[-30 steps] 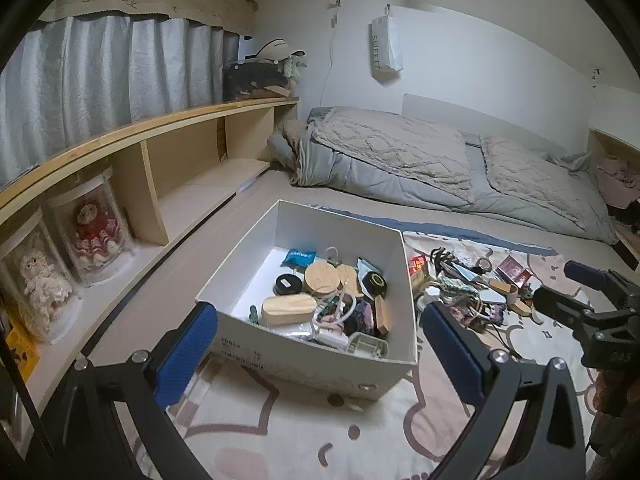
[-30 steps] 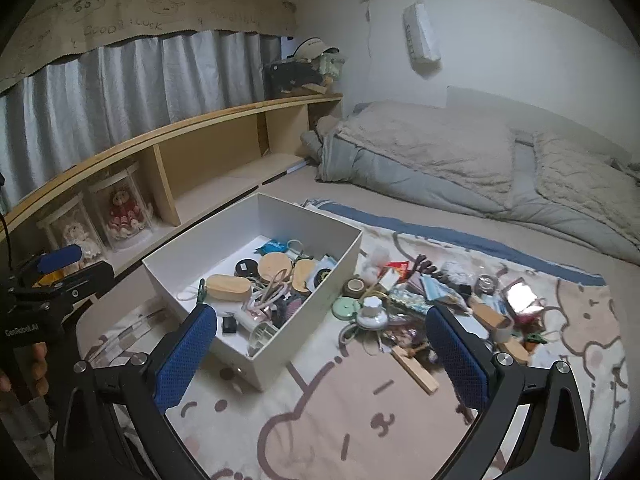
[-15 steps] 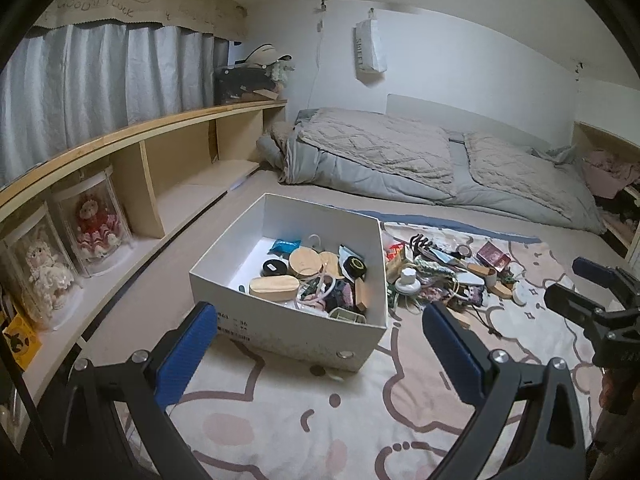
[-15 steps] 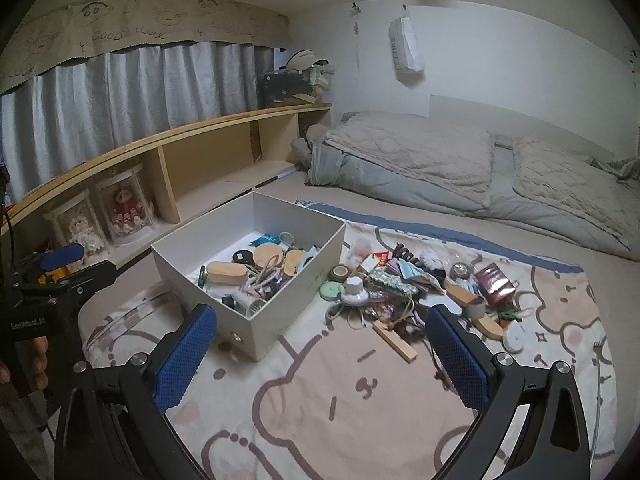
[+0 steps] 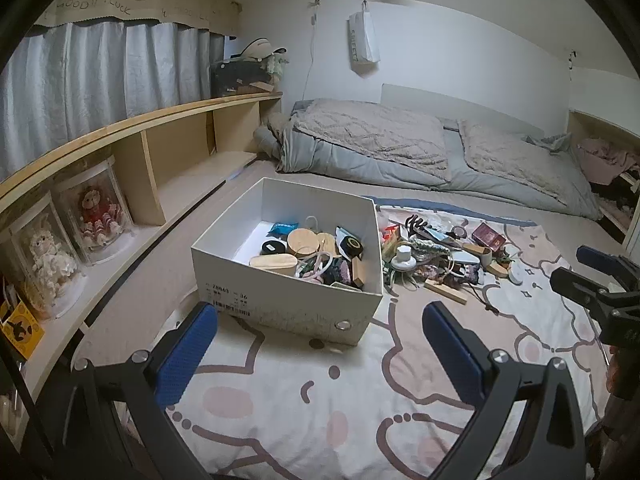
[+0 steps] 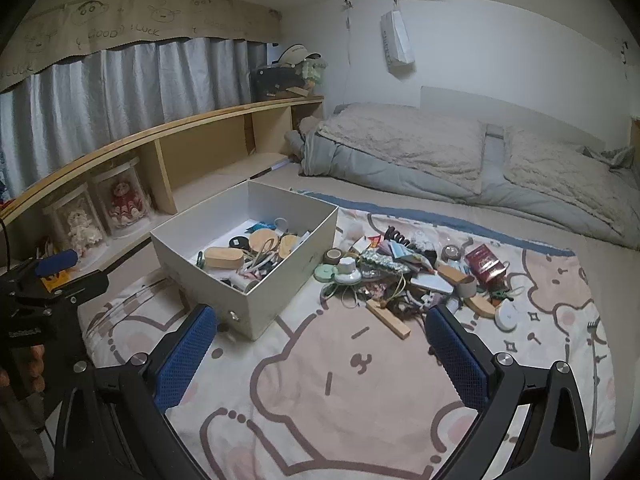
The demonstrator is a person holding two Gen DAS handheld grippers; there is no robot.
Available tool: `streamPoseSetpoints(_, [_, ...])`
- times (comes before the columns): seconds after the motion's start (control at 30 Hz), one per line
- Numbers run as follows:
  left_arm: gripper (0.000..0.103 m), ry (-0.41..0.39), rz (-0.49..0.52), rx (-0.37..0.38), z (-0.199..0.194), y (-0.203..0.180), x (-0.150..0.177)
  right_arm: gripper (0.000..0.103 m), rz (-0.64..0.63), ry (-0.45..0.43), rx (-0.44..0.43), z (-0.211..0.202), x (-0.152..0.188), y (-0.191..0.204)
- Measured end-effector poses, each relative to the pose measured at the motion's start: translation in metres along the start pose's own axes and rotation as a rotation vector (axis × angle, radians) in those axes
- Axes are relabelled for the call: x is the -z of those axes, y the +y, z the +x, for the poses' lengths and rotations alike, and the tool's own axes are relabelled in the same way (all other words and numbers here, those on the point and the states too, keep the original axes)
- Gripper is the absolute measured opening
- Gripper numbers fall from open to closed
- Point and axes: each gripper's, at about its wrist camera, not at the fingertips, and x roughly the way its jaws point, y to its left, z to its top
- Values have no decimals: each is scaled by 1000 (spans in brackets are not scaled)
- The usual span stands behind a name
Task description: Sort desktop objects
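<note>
Both the left gripper point(image 5: 320, 344) and the right gripper point(image 6: 322, 346) hang spread and empty above the cartoon-print blanket point(image 6: 340, 392). The white box point(image 5: 280, 300), partly filled, sits near the blanket's left edge; a loose pile of small items point(image 6: 408, 276) lies just beside its right wall, possibly touching it.
</note>
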Motion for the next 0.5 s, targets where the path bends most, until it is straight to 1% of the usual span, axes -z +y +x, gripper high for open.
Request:
streamPoseSetpoints(0.23, [103,2,18,-16,1,-6,4,103,-13,-1,3,-5,5,3])
streamPoseSetpoints(0.5, [103,4,24,-9,1,-9,5,103,-6,-7,-4,-7,6,1])
